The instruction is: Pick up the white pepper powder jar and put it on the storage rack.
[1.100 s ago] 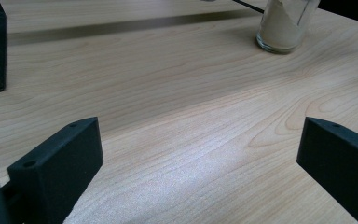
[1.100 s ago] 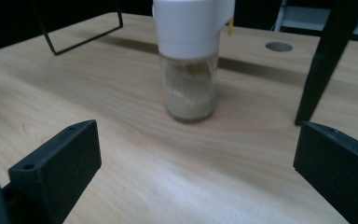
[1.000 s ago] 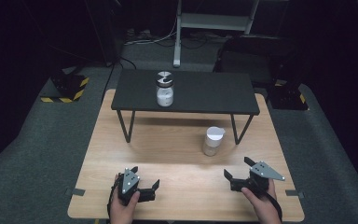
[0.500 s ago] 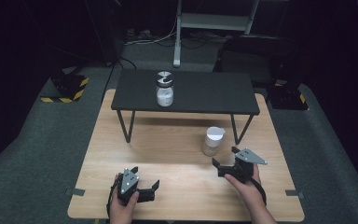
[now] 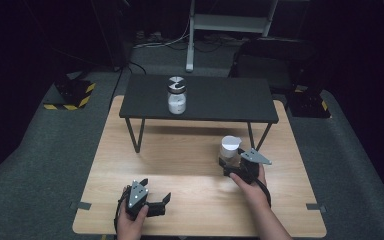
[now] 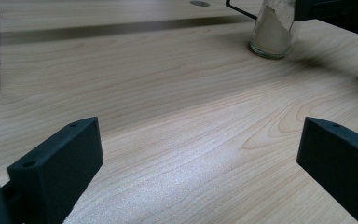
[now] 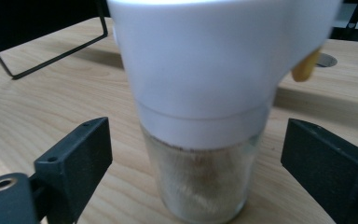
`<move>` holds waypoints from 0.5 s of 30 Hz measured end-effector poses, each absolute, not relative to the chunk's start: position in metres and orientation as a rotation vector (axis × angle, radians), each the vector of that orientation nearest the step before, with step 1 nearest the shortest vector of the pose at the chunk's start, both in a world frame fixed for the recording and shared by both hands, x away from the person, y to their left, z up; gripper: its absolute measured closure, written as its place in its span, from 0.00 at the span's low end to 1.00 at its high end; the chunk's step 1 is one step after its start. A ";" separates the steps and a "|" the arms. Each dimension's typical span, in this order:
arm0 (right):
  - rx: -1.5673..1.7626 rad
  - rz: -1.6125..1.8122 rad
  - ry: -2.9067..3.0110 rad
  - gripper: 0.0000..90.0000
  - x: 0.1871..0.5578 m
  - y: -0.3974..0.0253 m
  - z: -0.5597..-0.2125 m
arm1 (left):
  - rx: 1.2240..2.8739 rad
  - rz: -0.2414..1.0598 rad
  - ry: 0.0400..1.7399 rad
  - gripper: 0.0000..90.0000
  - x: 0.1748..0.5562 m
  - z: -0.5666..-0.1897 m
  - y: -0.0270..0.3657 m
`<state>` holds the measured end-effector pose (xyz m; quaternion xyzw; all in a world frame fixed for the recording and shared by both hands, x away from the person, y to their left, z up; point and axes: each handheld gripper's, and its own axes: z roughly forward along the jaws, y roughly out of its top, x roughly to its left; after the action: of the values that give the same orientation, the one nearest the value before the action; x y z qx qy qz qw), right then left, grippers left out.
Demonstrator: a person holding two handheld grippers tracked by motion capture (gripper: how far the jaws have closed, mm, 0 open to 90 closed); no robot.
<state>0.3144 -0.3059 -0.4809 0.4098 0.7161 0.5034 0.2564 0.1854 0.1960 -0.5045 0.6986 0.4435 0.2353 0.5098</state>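
Reaching forward since a second ago, right gripper [image 5: 228, 164] now brackets the white-capped jar [image 5: 229, 148] on the wooden table [image 5: 180, 165] — jaws wide, ungripped; left gripper [image 5: 161, 202] idle, also wide — grasp looks imminent.

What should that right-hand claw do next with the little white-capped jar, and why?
Probably close. The right gripper is open with a jaw on each side of the jar, which stands upright on the table, so squeezing the glass below the white cap looks like the natural next step.
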 end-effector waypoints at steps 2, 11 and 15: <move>1.106 1.362 1.922 0.15 0.315 -0.302 -0.484 | 1.682 0.565 1.069 0.01 0.186 -0.504 0.196; 1.115 1.364 1.891 0.22 0.319 -0.293 -0.485 | 1.683 0.562 1.070 0.01 0.186 -0.504 0.196; 1.113 1.381 1.864 0.29 0.317 -0.291 -0.484 | 1.684 0.561 1.068 0.01 0.186 -0.504 0.196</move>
<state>0.3172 -0.2906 -0.4845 0.4152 0.6953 0.5151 0.2807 0.1861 0.1964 -0.5042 0.6993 0.4436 0.2332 0.5097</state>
